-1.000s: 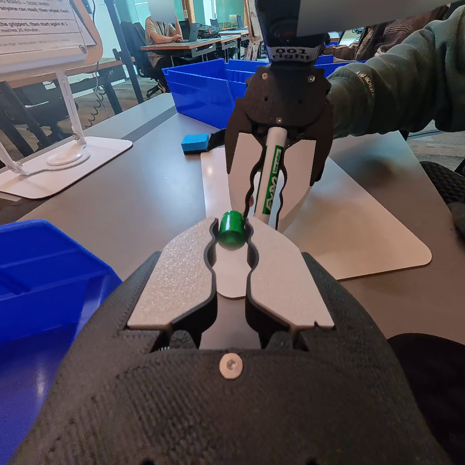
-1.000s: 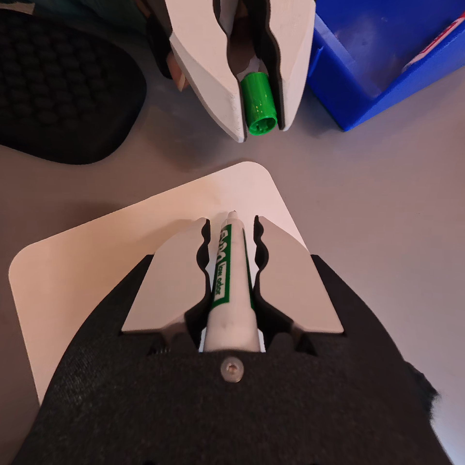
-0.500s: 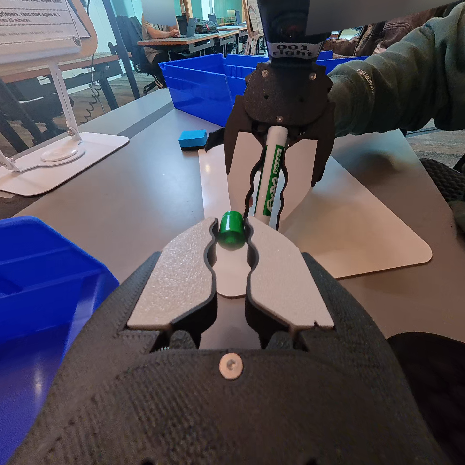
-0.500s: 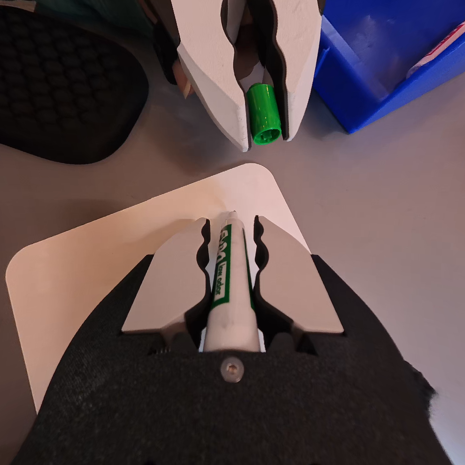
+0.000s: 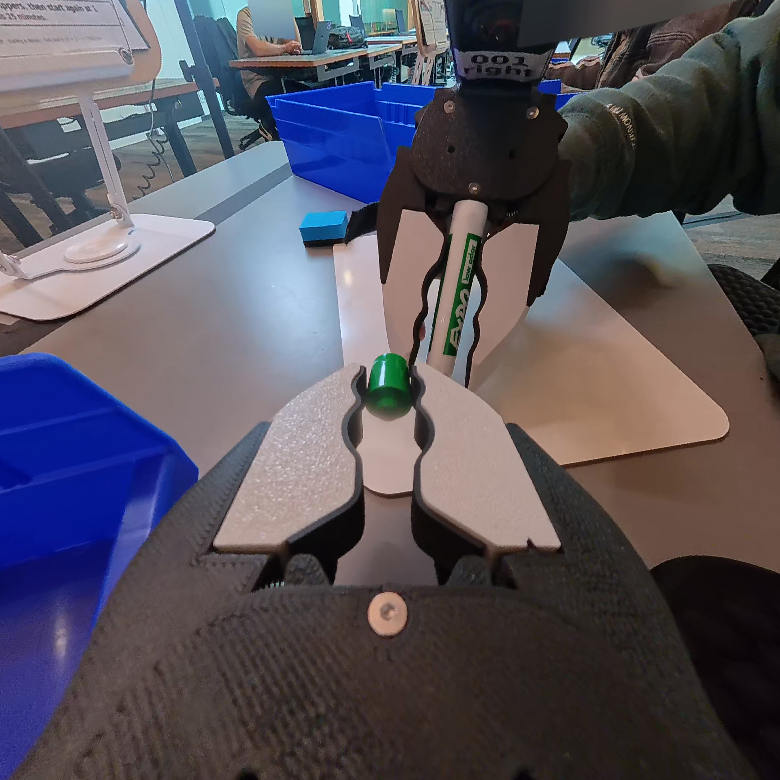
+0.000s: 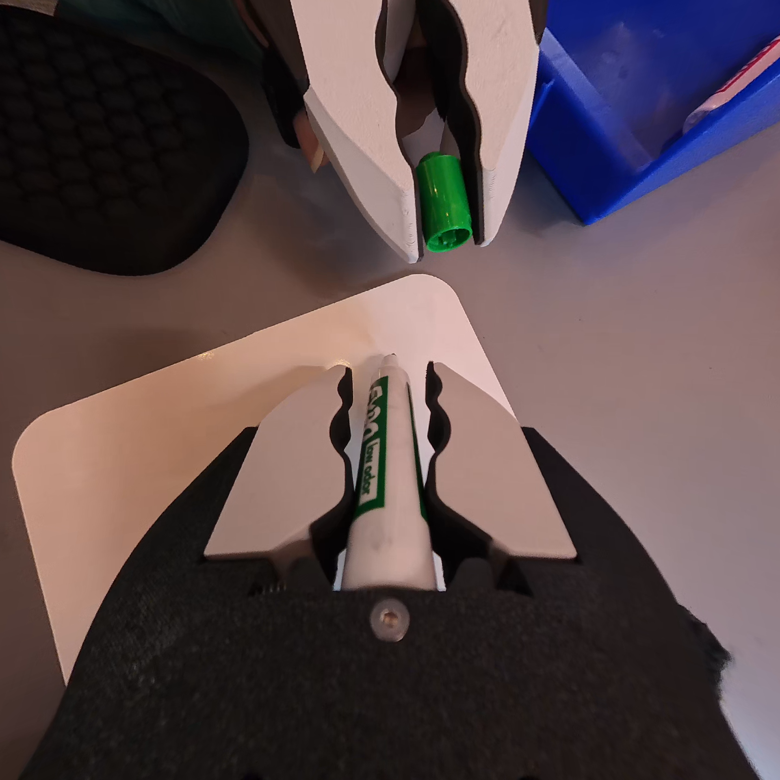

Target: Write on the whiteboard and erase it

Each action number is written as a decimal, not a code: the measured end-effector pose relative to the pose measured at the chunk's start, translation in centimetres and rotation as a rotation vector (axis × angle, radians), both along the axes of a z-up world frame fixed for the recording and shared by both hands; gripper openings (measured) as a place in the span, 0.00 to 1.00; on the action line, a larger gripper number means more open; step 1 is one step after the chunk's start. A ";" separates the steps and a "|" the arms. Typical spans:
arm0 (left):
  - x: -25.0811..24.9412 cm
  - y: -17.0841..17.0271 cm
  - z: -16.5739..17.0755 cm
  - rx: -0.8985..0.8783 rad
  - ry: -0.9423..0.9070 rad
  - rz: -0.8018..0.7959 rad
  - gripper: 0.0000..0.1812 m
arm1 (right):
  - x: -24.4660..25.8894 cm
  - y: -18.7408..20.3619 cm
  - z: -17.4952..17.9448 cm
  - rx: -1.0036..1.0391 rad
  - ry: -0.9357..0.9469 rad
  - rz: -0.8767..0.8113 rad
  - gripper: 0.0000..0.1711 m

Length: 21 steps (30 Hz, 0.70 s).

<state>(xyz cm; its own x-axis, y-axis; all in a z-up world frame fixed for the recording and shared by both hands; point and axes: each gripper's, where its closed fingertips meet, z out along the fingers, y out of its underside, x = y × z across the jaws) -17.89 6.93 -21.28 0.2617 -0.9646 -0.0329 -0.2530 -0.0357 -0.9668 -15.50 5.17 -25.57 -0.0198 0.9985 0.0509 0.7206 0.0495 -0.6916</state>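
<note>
The right gripper [image 6: 388, 371] clamps a white marker [image 6: 390, 485], its uncapped tip down at the whiteboard [image 6: 126, 443] lying flat on the grey table [image 6: 633, 380]. The left gripper [image 5: 388, 375] pinches the green cap [image 5: 388, 390] just beyond the board's corner. A blue eraser [image 5: 324, 228] sits by the far edge.

Whiteboard [image 5: 591, 380]: bare white surface on the right half, open to reach.
Middle: right gripper [image 5: 447, 371] stands over the board with the marker [image 5: 458, 291], facing the left gripper [image 5: 388, 380] just beside the board's near corner.
Left side: blue bin [image 5: 63, 443] near the left gripper; white stand base [image 5: 126, 261] farther off, grey tabletop [image 5: 236, 337] open between them.
Far edge: eraser [image 5: 323, 228] and blue bins [image 5: 337, 135] close it off.
</note>
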 end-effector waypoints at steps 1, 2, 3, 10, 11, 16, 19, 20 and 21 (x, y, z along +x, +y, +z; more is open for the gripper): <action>0.0 0.0 0.0 0.000 0.001 0.001 0.11 | 0.0 0.0 0.0 -0.001 -0.002 0.000 0.20; 0.0 0.0 0.0 0.001 0.002 0.001 0.11 | 0.0 0.0 0.0 -0.001 -0.004 0.000 0.20; 0.0 0.0 -0.1 0.000 0.003 0.001 0.11 | 0.0 -0.1 0.0 -0.002 -0.005 0.001 0.20; 0.1 0.0 -0.1 0.002 0.008 0.004 0.11 | -0.5 -0.5 0.0 -0.007 -0.007 0.016 0.20; 0.0 0.1 -0.1 0.003 0.011 0.012 0.11 | -0.6 -0.6 0.1 -0.008 -0.007 0.021 0.20; -0.2 0.4 0.0 -0.005 0.003 0.027 0.11 | -1.3 -1.0 0.2 -0.007 -0.012 0.044 0.20; -0.2 0.4 0.1 0.000 0.003 0.028 0.11 | -1.6 -1.1 0.0 -0.003 -0.019 0.054 0.20; -0.2 0.4 0.1 0.000 0.004 0.028 0.11 | -1.7 -1.1 -0.1 0.000 -0.022 0.056 0.20; -0.2 0.4 0.0 0.000 0.006 0.028 0.11 | -1.7 -1.1 -0.1 -0.001 -0.024 0.057 0.20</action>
<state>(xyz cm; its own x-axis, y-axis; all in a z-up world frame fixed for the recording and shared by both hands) -18.12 7.35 -21.25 0.2883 -0.9569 -0.0343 -0.2575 -0.0430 -0.9653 -17.22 4.07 -25.71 -0.0781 0.9957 0.0491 0.7328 0.0907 -0.6744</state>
